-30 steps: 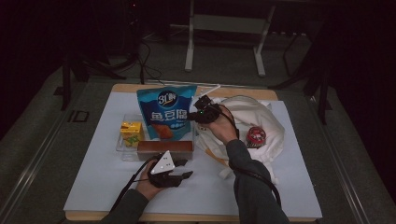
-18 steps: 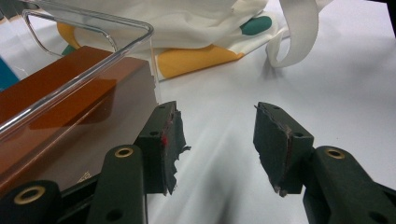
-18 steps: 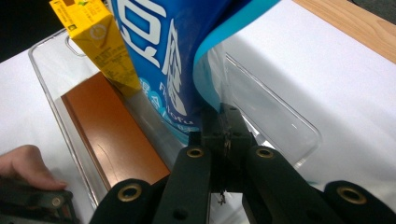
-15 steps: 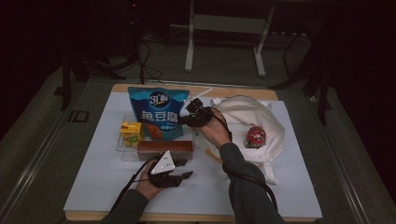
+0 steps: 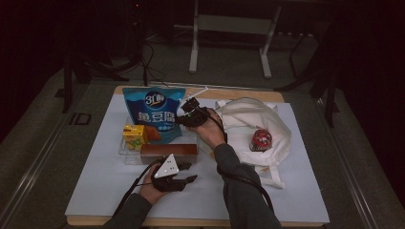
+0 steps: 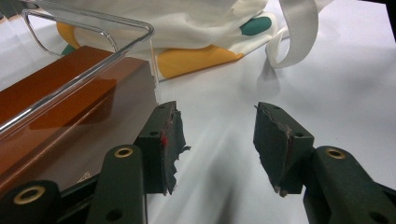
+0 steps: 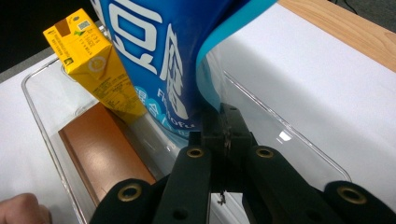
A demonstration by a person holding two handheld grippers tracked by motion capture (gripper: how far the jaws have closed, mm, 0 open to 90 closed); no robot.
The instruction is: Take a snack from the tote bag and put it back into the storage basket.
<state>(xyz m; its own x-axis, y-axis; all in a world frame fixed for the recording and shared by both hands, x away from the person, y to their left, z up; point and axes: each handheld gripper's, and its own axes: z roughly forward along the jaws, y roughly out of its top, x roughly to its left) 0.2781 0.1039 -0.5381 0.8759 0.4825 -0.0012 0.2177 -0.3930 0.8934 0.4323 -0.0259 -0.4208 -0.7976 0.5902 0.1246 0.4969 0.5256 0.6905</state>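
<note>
1. We see the right hand-held gripper (image 5: 184, 116) with its jaws fully closed, pinching the edge of the blue pouch (image 5: 154, 112); in the right gripper view the pouch (image 7: 173, 56) hangs from the jaws over the clear tray (image 7: 285, 140).
2. The pouch stands upright at the far side of the tray (image 5: 125, 153), leaning over the yellow carton (image 5: 133, 136). Held by one edge, we judge, so it can be lowered in on end.
3. The carton (image 7: 91, 60) stands tilted in the tray's corner; the brown box (image 7: 100, 149) lies flat along the near wall. Both hug the sides, which leaves the middle free for the pouch.
4. The left hand-held gripper (image 5: 184, 174) rests on the table (image 5: 95, 191) just beside the tray, jaws about half open and holding nothing; the left gripper view shows bare table (image 6: 219, 140) between them. It looks parked, perhaps ready to steady the tray (image 6: 93, 35).
5. A white cloth bag (image 5: 253, 121) lies to the right with a red round item (image 5: 261, 140) on it, apart from the tray. We take the bag as the source of the goods.
</note>
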